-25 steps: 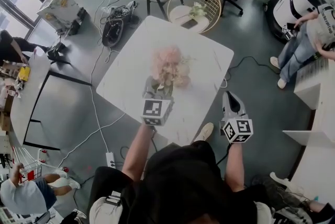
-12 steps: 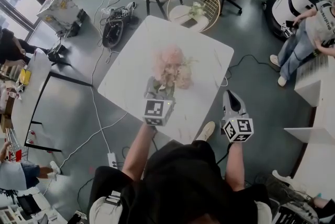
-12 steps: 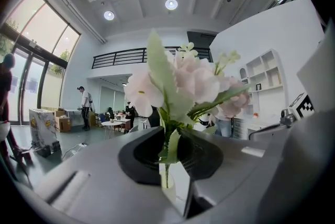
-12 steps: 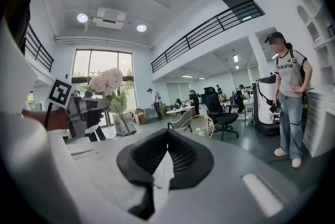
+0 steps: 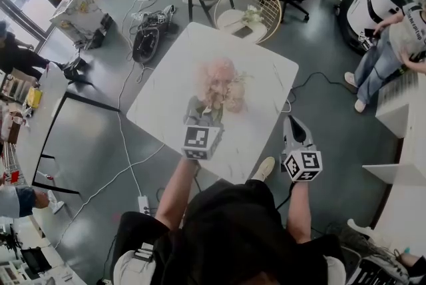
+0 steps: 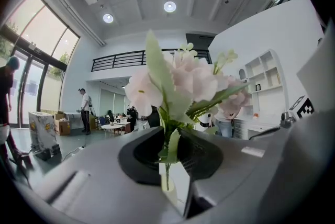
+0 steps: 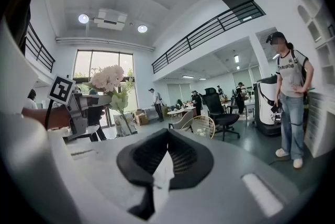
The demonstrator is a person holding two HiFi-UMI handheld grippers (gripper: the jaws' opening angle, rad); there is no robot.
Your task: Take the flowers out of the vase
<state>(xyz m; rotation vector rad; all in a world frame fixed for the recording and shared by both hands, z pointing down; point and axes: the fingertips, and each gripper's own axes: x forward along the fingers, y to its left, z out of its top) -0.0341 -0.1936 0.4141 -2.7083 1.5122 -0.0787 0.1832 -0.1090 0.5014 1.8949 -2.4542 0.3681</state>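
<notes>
Above a white, round-cornered desk [image 5: 170, 100], the left gripper [image 6: 169, 143] has its ribbed black fingers [image 6: 140, 152] drawn nearly together, pinching the thin green stems of the pale pink flowers [image 6: 180, 81]. The stems run down into the neck of a small cream vase [image 6: 168, 189] just beneath. The right gripper [image 7: 166, 139] hangs off the desk's near right edge, well apart from the blooms, its fingers [image 7: 141, 157] meeting at the tips with nothing between them — smooth grey shell, dark textured pads.
</notes>
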